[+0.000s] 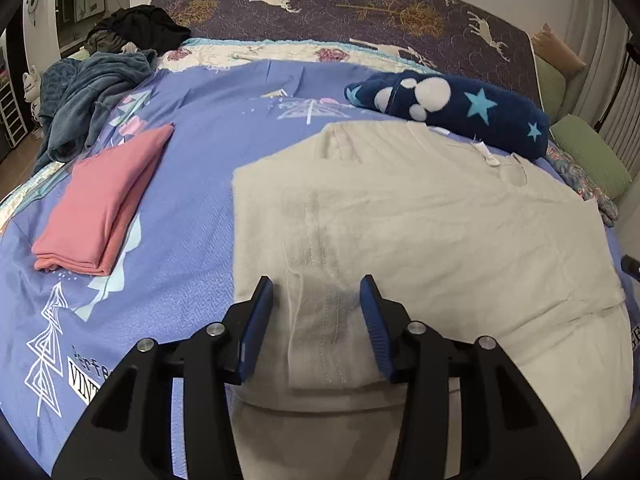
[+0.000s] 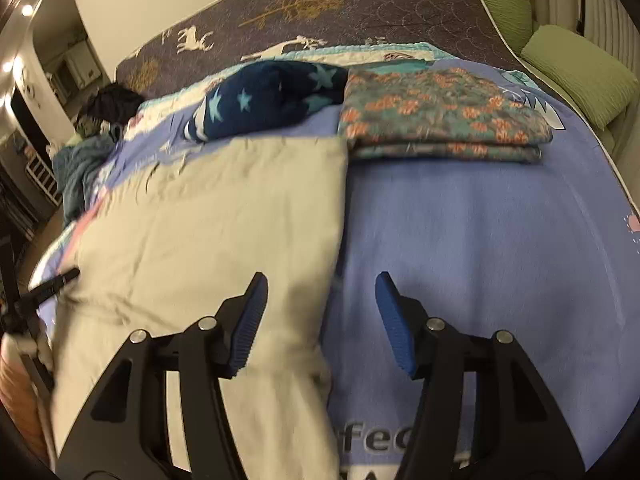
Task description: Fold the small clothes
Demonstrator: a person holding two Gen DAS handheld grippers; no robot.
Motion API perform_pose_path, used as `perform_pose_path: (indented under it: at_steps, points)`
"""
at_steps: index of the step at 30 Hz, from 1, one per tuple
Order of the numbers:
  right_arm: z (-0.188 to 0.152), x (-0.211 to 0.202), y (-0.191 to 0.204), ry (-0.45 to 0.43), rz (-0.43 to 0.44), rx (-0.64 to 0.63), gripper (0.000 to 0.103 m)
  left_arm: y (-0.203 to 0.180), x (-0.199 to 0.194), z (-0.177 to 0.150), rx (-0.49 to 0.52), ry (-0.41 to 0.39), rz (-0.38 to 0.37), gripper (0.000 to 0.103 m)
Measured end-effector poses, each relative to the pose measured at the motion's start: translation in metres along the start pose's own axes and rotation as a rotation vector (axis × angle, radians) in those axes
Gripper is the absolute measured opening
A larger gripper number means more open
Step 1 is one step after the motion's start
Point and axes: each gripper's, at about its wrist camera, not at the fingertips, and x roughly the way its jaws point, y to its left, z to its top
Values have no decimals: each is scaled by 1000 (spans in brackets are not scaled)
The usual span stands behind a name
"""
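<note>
I have the cream shirt (image 1: 420,216) spread flat on the blue bedspread (image 1: 192,208), its collar end toward the navy star blanket (image 1: 460,112) and one sleeve already folded in over the body. It looks like thin, limp cotton: light, no stiffness, prone to wrinkle and drag if I pull it by one corner. I would pinch it at the near hem, both layers together, one gripper near each side, and lift low.

My left gripper (image 1: 316,300) is wide open, straddling the folded-in sleeve close to the hem and gripping nothing. My right gripper (image 2: 320,296) is also wide open, poised over the shirt's right edge, one finger above cloth and the other above bare bedspread.

The right view is motion-blurred, so I cannot be sure whether that edge lies flat or is curled under. The near hem disappears below both gripper bodies. Left of the shirt sits a folded pink garment (image 1: 104,204); just right of its collar end, a folded floral cloth (image 2: 440,116).
</note>
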Motion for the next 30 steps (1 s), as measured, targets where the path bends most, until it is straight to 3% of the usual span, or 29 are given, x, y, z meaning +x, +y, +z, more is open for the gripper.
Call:
perform_pose_path:
  at_steps: [3,6,13,14,15,16,18,20,21,24,27,29,30]
  points:
    - [23,15,-9,10,45,32,59,14,-11,7,-44,-49,28,47]
    - [42,36,-19,31,51,62,59,38,-8,16,-121,-31,32,47]
    - [70,81,-29,51,129,109,64,64,43,47,-239,86,-200,54]
    - [73,84,-29,46,141,118,48,63,53,51,-256,99,-202,54]
    - [76,86,-29,45,163,127,28,60,58,54,-260,100,-209,32]
    - [78,88,-27,52,196,137,5,55,61,60,-251,86,-228,4]
    - [80,77,-20,2,195,117,4,44,51,64,-210,33,-215,3]
    - [79,64,-9,-70,149,50,4,34,42,64,-136,-14,-129,3]
    - [79,70,-8,-50,115,32,4,32,46,64,-106,-4,-82,3]
    - [73,99,-14,62,85,54,6,31,57,57,-79,30,-69,4]
    - [70,85,-18,29,131,107,23,35,42,54,-96,0,-89,5]
    - [67,72,-19,12,132,92,29,43,24,51,-113,-22,-98,13]
    - [64,62,-21,5,115,82,30,47,11,49,-117,-40,-95,25]
